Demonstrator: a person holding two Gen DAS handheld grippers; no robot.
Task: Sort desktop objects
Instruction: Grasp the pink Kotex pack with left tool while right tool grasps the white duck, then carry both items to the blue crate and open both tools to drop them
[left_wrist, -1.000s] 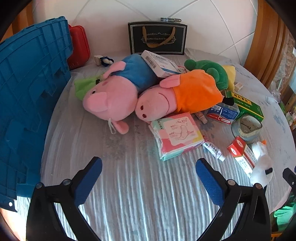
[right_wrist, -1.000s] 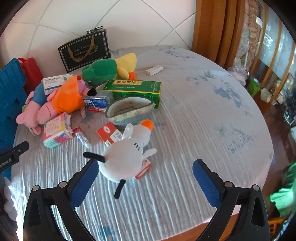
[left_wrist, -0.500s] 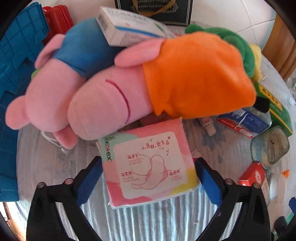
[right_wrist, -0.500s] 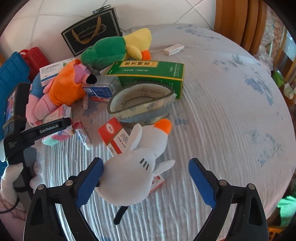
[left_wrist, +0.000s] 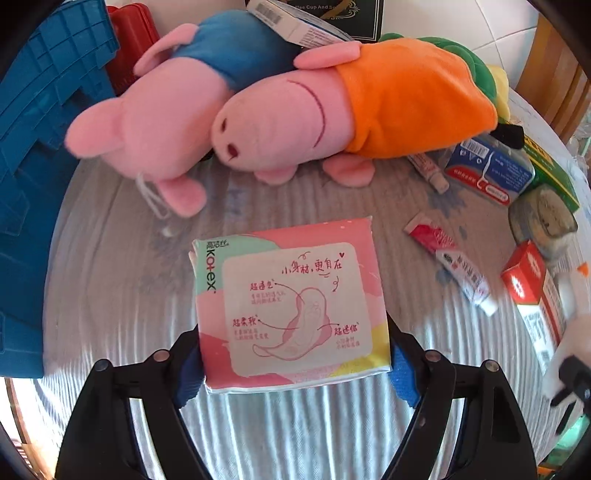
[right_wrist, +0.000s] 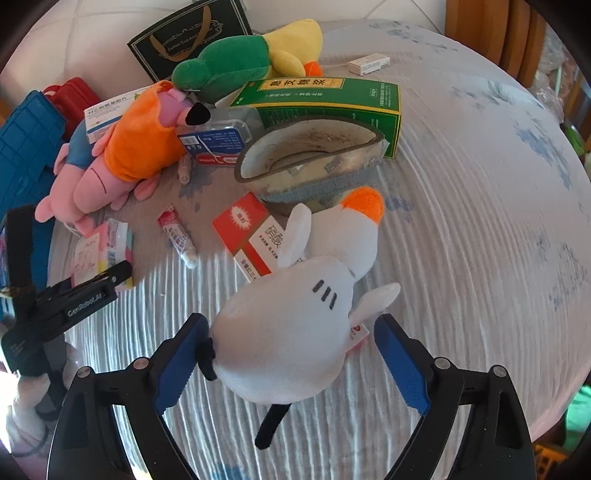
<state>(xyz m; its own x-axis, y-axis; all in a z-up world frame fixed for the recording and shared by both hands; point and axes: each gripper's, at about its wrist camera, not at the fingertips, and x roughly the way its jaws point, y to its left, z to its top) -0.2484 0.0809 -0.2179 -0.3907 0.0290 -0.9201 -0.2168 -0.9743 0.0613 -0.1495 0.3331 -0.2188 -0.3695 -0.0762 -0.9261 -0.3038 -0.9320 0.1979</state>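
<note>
White tiled wall (right_wrist: 92, 33) behind; wood chairs (right_wrist: 491, 33), prob., at right.

Round table (right_wrist: 461, 192) under a pale ribbed cloth, and it's crowded: two pink pigs (left_wrist: 280, 114), pink pad pack (left_wrist: 291, 306), white plush (right_wrist: 295, 325) over a red box (right_wrist: 247, 236), green box (right_wrist: 332, 96), tape roll (right_wrist: 310, 162), tubes (left_wrist: 450, 266).

Glossy plastic pad packet (left_wrist: 291, 306); fuzzy plush goose (right_wrist: 295, 332); ribbed tablecloth (right_wrist: 461, 221).
</note>
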